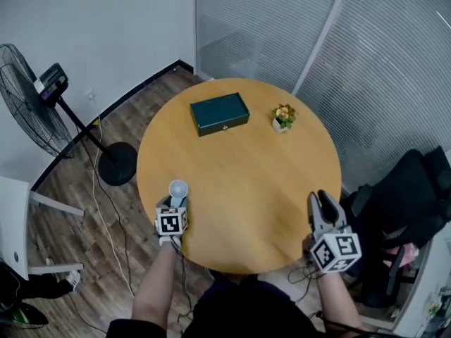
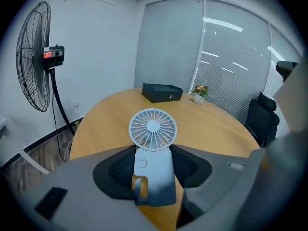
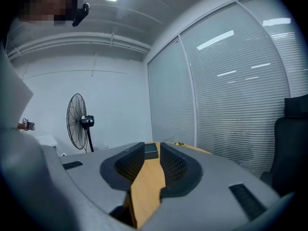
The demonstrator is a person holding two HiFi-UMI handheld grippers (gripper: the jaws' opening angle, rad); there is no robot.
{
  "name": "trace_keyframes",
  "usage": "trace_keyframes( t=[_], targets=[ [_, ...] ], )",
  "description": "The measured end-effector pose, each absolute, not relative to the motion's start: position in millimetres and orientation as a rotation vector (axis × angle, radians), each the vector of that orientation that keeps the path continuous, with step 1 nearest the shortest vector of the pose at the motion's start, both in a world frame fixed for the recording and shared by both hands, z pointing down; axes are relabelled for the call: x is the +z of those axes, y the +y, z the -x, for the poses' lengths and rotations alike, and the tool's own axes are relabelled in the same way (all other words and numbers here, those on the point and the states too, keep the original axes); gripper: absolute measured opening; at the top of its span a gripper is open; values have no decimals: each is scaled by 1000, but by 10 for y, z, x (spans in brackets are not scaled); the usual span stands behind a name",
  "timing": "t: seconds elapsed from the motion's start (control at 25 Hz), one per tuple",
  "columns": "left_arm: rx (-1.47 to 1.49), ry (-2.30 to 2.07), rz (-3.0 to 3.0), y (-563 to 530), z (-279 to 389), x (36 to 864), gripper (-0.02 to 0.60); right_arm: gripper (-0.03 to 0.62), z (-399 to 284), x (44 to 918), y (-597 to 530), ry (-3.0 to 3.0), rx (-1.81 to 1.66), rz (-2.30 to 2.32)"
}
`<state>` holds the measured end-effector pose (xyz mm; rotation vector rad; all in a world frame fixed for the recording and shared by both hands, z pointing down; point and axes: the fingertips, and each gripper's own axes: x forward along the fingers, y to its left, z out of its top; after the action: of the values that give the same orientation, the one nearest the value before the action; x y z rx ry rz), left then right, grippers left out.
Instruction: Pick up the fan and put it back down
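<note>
A small pale blue hand-held fan (image 2: 153, 129) stands upright between the jaws of my left gripper (image 2: 154, 159), whose dark pads press on both sides of its handle. In the head view the fan (image 1: 178, 189) and left gripper (image 1: 173, 204) are over the near left edge of the round wooden table (image 1: 246, 182). I cannot tell whether the fan's base touches the top. My right gripper (image 1: 321, 199) hovers at the table's near right edge. It is open, with only bare tabletop showing between its pads (image 3: 173, 163).
A dark green box (image 1: 219, 113) and a small flower pot (image 1: 283, 117) sit at the table's far side. A tall floor fan (image 1: 28, 97) stands at left with its cable on the floor. A black office chair (image 1: 409, 210) is at right. Glass walls with blinds lie behind.
</note>
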<state>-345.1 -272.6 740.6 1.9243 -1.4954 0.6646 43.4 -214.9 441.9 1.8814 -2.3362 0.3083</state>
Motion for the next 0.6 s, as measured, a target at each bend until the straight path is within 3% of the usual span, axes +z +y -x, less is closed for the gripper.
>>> trace_keyframes(
  t=[0.6],
  targets=[
    [785, -1480, -1933, -2830, 3354, 7692, 215, 109, -392, 4544, -2200, -2323, 338, -1838]
  ],
)
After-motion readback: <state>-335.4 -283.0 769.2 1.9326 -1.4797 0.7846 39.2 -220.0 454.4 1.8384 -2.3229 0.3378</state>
